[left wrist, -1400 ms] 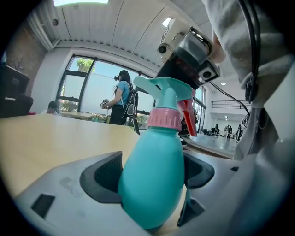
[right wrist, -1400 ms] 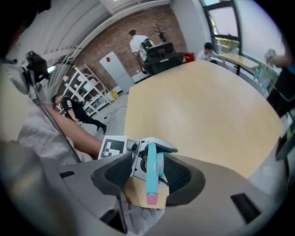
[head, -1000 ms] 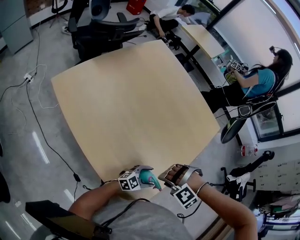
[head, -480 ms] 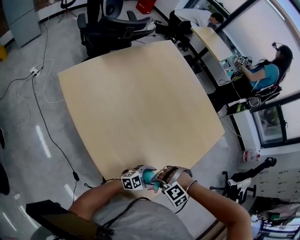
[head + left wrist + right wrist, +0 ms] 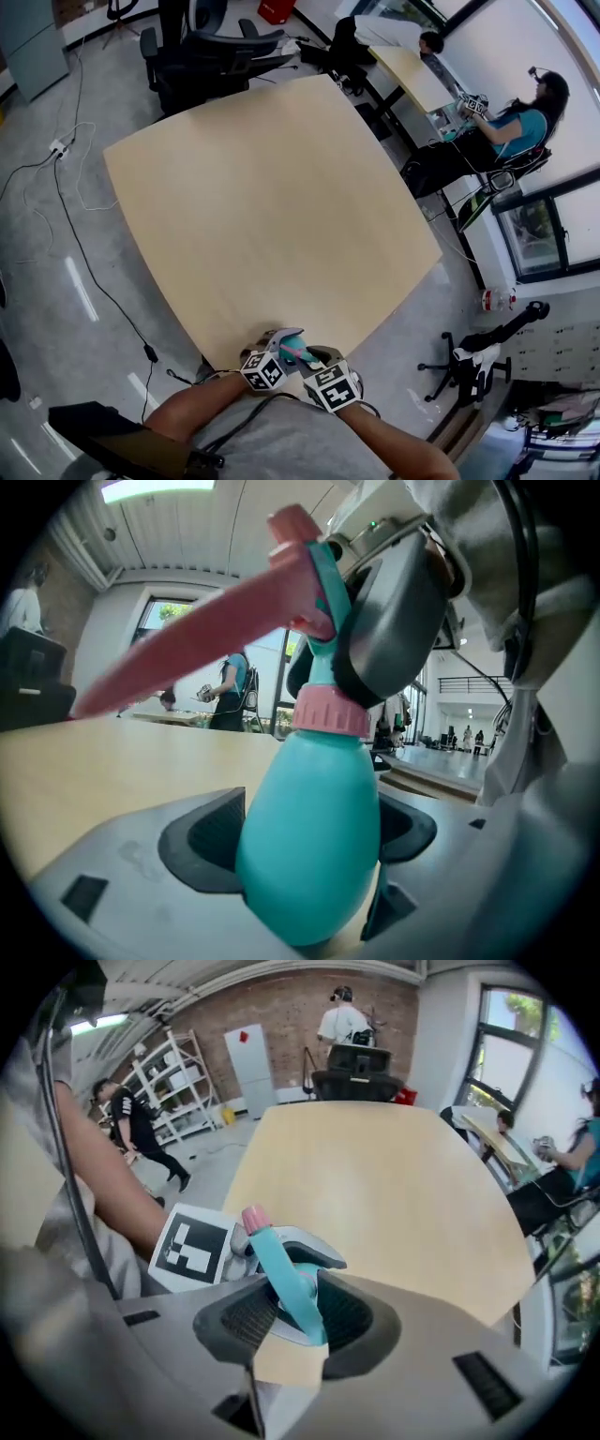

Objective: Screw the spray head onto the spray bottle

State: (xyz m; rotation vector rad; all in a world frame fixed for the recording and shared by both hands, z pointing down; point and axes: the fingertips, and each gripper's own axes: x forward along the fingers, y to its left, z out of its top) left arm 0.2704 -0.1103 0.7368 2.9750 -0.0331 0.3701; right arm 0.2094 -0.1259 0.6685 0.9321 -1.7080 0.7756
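Fingers [image 5: 202, 841] of the left gripper [image 5: 284, 347] were clamped on the belly of the teal spray bottle [image 5: 309, 836], held just off the table's [image 5: 272, 187] near corner, close to my operator's body. The right gripper [image 5: 315, 360] reached in from above, its fingers [image 5: 246, 1321] having just been closing, and now pinched the spray head [image 5: 286, 1279] across its teal stem.

The pink collar [image 5: 330, 710] sat on the bottle's neck, so I judged the screwing-on to be under way; how far the thread had taken, I could not tell. The next move called for turning the head about the bottle's long axis while the left held firm, then letting go to take a fresh hold.

All the table out to its far edge lay bare, leaving ample room. Office chairs [image 5: 211, 56] stood beyond the far corner, seated people [image 5: 511, 131] off the right edge, and a cable [image 5: 80, 253] trailed along the floor by the left edge.
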